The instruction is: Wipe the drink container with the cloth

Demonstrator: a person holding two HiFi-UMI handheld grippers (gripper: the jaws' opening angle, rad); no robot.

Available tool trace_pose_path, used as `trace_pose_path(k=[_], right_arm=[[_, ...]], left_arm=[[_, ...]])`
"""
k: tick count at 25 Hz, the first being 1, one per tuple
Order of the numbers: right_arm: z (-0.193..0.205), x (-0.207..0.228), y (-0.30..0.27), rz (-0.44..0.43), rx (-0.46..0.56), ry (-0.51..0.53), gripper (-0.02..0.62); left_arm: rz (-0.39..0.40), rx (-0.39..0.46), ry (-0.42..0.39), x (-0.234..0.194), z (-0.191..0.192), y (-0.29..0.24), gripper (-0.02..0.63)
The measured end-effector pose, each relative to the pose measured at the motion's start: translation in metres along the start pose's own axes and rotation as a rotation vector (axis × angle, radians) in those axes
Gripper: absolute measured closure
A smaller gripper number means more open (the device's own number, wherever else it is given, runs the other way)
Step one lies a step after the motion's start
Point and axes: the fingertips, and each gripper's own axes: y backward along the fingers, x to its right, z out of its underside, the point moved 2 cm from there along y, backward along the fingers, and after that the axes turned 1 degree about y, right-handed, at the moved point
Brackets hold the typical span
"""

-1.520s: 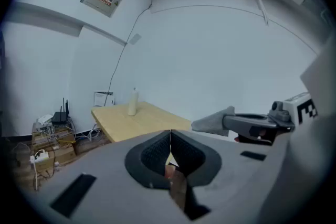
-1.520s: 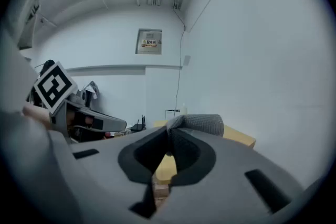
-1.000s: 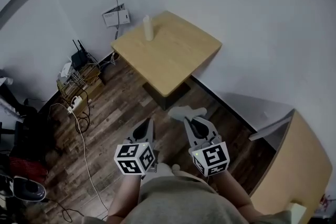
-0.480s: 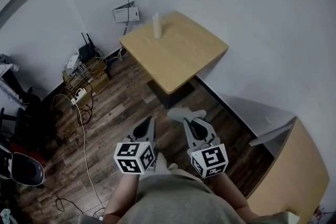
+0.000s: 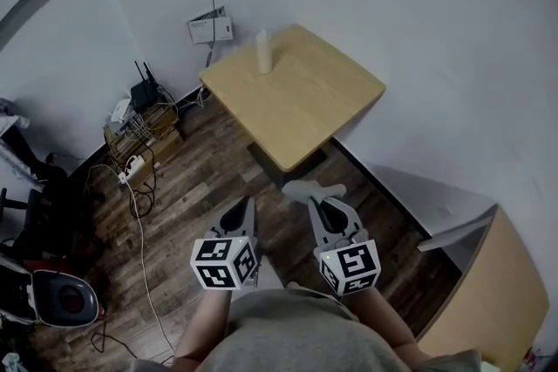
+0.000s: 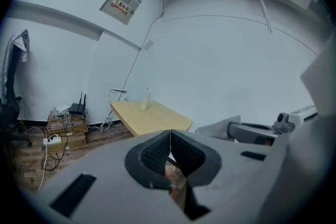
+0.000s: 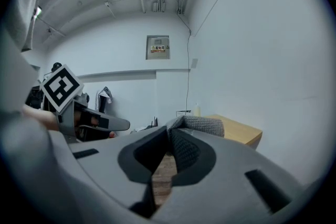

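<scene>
Head view showed one bottle (image 5: 262, 52), slim, white and upright, standing near the far left corner of the one table (image 5: 305, 100), close to its edges and well apart from both grippers. One grey knitted cloth (image 5: 312, 188) was pinched in the right gripper (image 5: 314, 203), and the left gripper (image 5: 246, 203) had its jaws pressed together on nothing. Open wood floor (image 5: 200, 187) lay between the two grippers and the table, with a wall (image 5: 436, 30) close along the table's right side.
</scene>
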Motion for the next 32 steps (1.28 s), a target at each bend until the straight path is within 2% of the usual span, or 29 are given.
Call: trace_pose_path(k=[15,24,32], right_arm=[[-0.042,0.028,-0.158,0.019,0.016,0.007,0.584],[-0.066,0.042,-0.256,0.102,0.000,-0.003,0.584],[-0.067,0.059,-0.321,0.156,-0.038,-0.009,0.584]], left_arm=[[0.040,-0.021,0.003,-0.093,-0.073,-0.116,0.603],[0.115,-0.042,-0.019,-0.154,-0.124,-0.180,0.603],[0.165,-0.080,-0.032,-0.197,-0.146,-0.226,0.603]])
